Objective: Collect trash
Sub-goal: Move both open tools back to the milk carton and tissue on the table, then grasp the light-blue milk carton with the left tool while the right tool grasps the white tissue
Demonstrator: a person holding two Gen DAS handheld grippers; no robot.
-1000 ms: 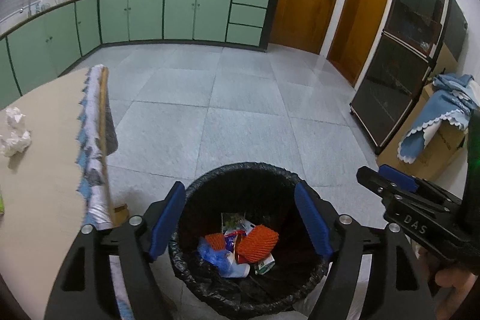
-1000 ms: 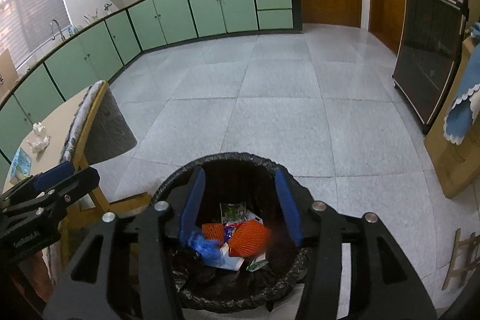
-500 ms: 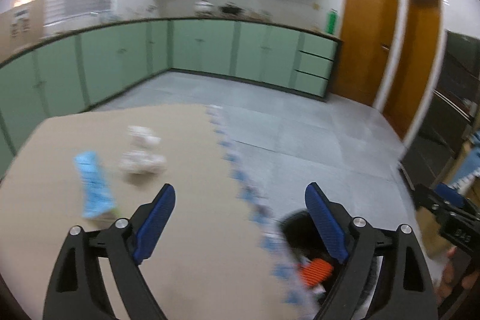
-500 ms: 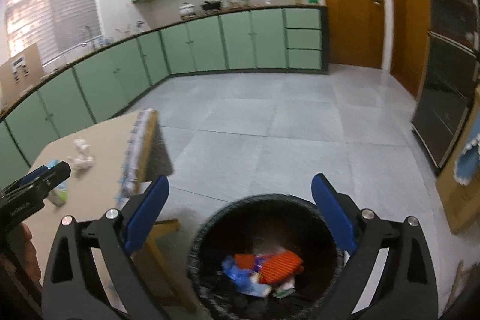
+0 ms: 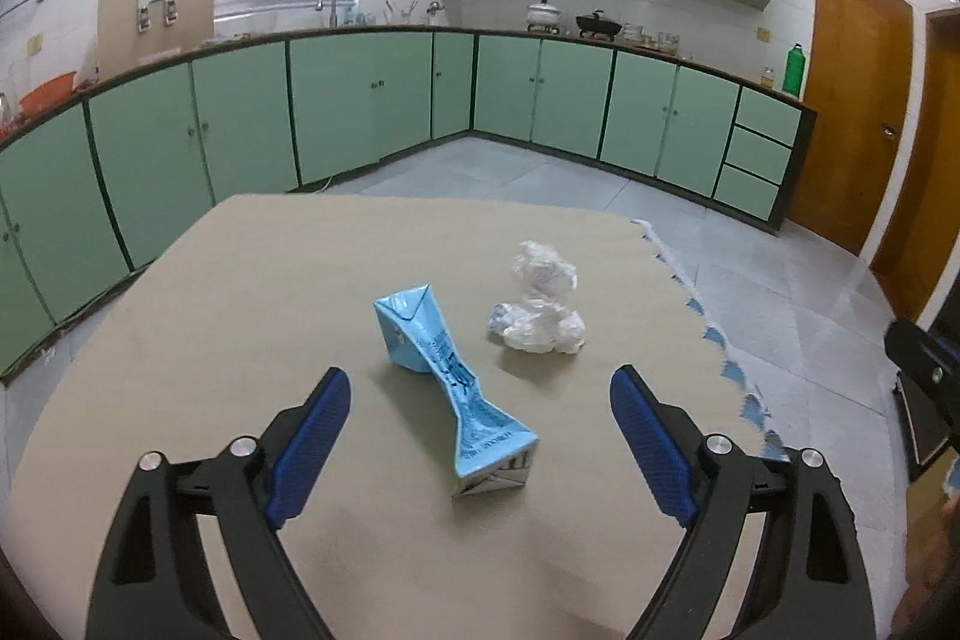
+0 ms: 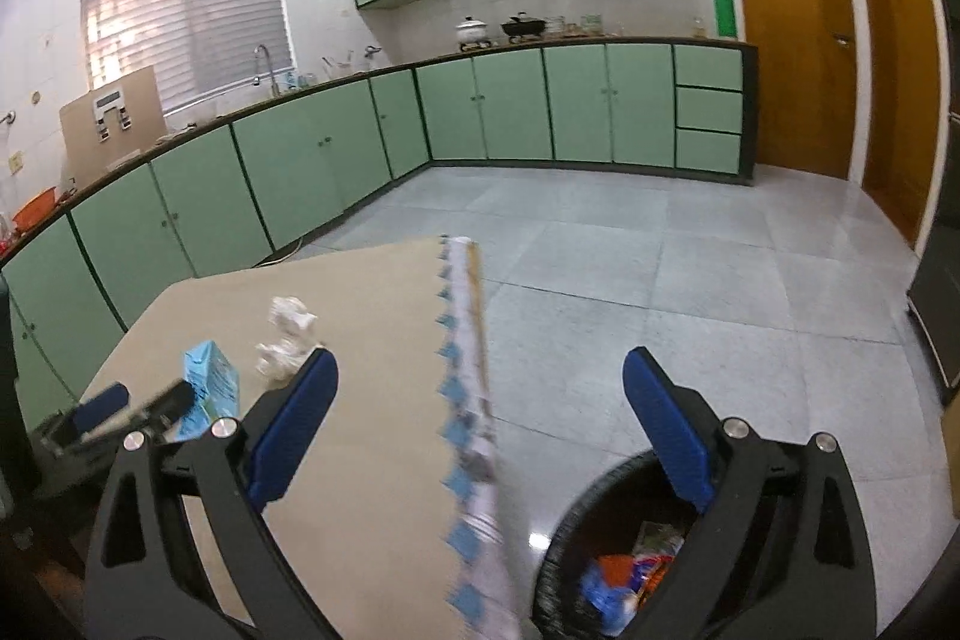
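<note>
A crushed blue carton (image 5: 451,375) lies on the tan table (image 5: 240,316), with two crumpled white wrappers (image 5: 540,307) just beyond it to the right. My left gripper (image 5: 480,403) is open and empty, its jaws either side of the carton's near end, above the table. My right gripper (image 6: 480,400) is open and empty, over the table's right edge and the floor. The black bin (image 6: 576,538) stands on the floor at the lower right of the right wrist view, with orange and blue trash (image 6: 618,577) inside. The carton (image 6: 210,388) and wrappers (image 6: 285,334) show there too.
The tablecloth's blue-patterned edge (image 6: 471,400) hangs at the table's right side, next to the bin. Green cabinets (image 5: 360,100) line the far walls. Wooden doors (image 6: 786,34) stand at the right. Grey tiled floor (image 6: 660,292) lies between table and cabinets.
Both grippers rose and swung left from over the bin. The left one now faces the tabletop with the carton between its jaws; the right one widened and now looks past the table edge.
</note>
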